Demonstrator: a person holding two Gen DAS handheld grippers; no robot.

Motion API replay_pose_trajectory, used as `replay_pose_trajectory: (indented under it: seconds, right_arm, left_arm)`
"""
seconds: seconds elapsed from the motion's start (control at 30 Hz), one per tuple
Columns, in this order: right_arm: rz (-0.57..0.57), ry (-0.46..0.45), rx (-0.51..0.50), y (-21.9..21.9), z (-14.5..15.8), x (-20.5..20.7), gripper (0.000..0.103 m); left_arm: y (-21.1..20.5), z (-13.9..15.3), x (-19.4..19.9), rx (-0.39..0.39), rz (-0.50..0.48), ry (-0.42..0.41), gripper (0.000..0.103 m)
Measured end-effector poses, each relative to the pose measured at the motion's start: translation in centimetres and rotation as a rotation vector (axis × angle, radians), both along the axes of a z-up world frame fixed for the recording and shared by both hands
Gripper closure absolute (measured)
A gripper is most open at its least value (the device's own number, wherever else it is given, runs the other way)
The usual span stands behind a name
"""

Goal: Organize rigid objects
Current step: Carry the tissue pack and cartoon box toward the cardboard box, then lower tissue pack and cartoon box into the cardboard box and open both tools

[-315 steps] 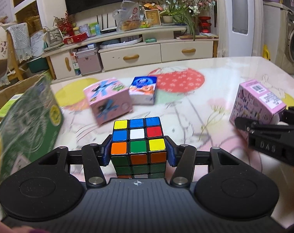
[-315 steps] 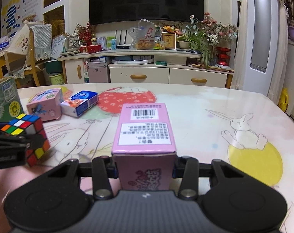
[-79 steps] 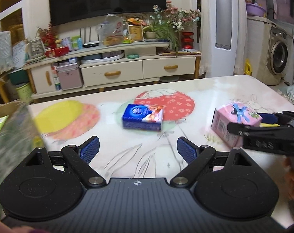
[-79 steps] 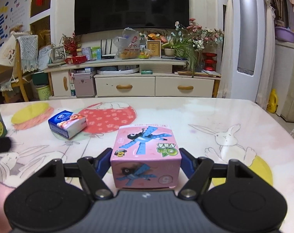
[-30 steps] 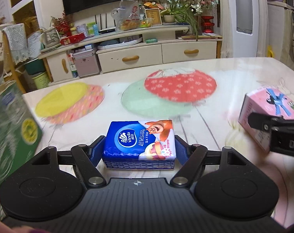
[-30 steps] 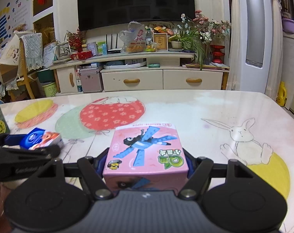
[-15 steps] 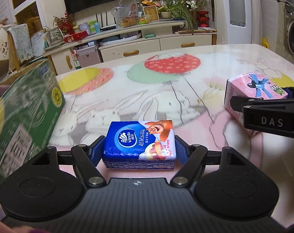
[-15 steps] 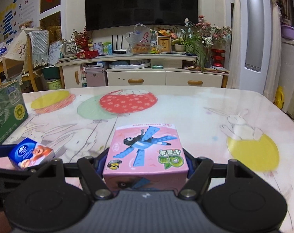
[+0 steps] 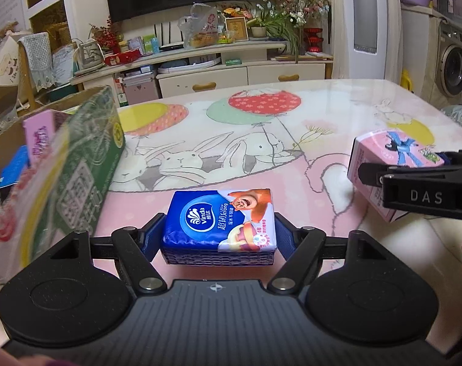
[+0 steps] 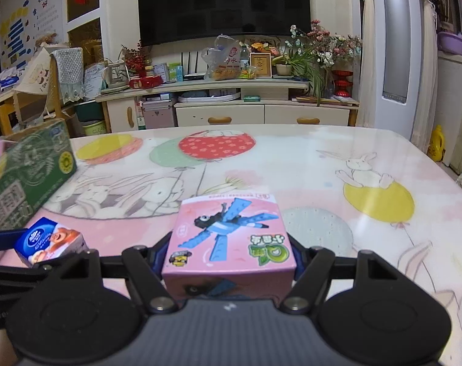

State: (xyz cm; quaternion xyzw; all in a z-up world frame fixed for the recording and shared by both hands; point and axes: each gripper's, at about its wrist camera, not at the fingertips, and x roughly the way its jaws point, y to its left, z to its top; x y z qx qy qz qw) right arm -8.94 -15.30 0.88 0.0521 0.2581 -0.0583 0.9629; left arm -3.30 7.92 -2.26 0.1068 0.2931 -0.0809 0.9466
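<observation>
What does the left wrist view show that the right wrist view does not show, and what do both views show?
Only the left wrist view shows the washing machine at the far right and the inside of the open carton, where a pink box stands. Only the right wrist view shows the yellow bottle on the floor and the blue notes on the wall. Both show the left tool shut on the blue tissue pack, the right tool shut on the pink dragonfly box, and the table.

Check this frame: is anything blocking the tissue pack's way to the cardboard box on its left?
Nothing visible does. The left gripper holds the tissue pack with bare table between it and the cardboard box. The right gripper's pink box is on the opposite side.
</observation>
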Motion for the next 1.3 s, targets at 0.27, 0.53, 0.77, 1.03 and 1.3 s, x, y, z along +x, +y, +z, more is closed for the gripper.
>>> replay_pose_trajectory:
  seconds: [0.27, 0.53, 0.77, 1.03, 1.3]
  right_arm:
    - [0.049, -0.004, -0.012, 1.9, 1.8, -3.0, 0.032]
    - [0.122, -0.012, -0.006, 4.4, 3.9, -4.5, 0.032]
    - [0.195, -0.054, -0.003, 7.2, 7.2, -4.8, 0.032]
    - [0.298, -0.115, -0.022, 11.6, 10.6, -4.2, 0.032]
    - [0.383, -0.164, -0.049, 15.6, 12.7, -2.2, 0.032]
  left_arm:
    - [1.4, 3.3, -2.6, -0.016, 0.000, -0.021, 0.012]
    - [3.7, 6.9, -5.1, -0.018, 0.022, -0.065, 0.012]
    - [6.8, 9.7, -6.4, -0.023, 0.076, -0.108, 0.012]
    - [11.5, 12.1, -6.4, -0.037, 0.173, -0.154, 0.012]
    - [14.9, 12.1, -4.1, -0.070, 0.248, -0.142, 0.012]
